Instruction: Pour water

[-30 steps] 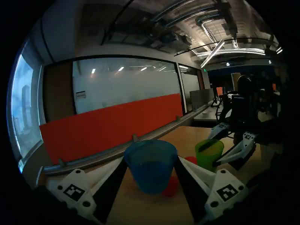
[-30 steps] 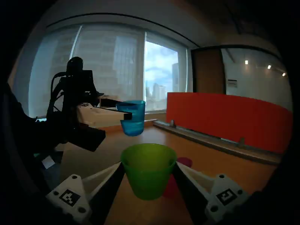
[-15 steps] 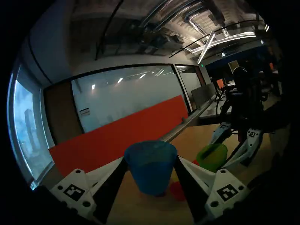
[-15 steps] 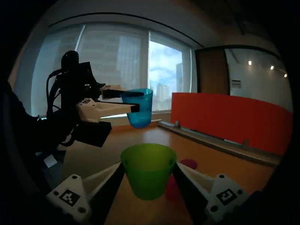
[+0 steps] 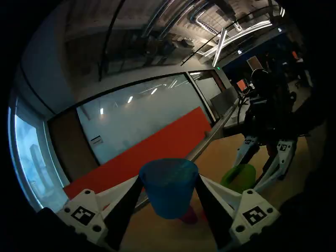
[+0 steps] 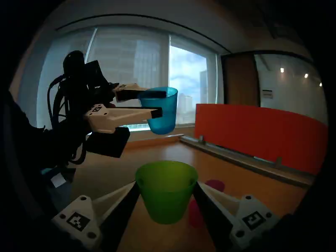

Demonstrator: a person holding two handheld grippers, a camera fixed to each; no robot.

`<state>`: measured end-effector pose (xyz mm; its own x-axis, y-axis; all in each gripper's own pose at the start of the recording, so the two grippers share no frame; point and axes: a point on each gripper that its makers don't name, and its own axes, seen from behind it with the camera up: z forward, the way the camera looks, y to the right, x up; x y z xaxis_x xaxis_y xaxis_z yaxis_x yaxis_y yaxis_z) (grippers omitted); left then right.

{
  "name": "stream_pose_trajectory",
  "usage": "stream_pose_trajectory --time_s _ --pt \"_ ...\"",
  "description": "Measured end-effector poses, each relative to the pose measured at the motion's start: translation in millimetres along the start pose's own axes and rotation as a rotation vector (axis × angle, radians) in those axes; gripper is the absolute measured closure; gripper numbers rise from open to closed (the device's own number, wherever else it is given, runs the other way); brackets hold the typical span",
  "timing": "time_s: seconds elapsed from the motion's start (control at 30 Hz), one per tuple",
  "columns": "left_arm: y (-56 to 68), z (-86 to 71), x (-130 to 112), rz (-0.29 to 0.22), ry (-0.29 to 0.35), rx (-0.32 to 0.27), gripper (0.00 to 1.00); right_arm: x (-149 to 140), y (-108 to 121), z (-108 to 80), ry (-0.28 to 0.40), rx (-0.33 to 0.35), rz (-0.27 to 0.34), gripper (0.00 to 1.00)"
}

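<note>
- Left gripper (image 5: 169, 180): both fingers clamp a translucent blue plastic cup (image 5: 169, 197), held in the air, close to upright.
- Right gripper (image 6: 166, 185): both fingers pinch a translucent green plastic cup (image 6: 166, 195), rim up, over the wooden tabletop (image 6: 126, 157).
- In the right gripper view, the blue cup sits higher than the green cup, apart from it.
- Water level in either cup: cannot tell.
- A flat pink round piece (image 6: 215, 185) lies on the tabletop just past the green cup.
- An orange panel (image 6: 260, 130) runs along the tabletop's far edge.
</note>
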<state>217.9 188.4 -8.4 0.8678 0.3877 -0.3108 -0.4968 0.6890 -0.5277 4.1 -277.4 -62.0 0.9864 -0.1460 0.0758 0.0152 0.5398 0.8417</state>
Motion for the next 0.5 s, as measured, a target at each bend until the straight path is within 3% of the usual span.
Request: stream_pose_trajectory --time_s 0.5 --pt "-1.5 1.6 24 0.173 0.018 0.006 0.14 3 -6 6.7 0.001 0.022 -0.006 0.1"
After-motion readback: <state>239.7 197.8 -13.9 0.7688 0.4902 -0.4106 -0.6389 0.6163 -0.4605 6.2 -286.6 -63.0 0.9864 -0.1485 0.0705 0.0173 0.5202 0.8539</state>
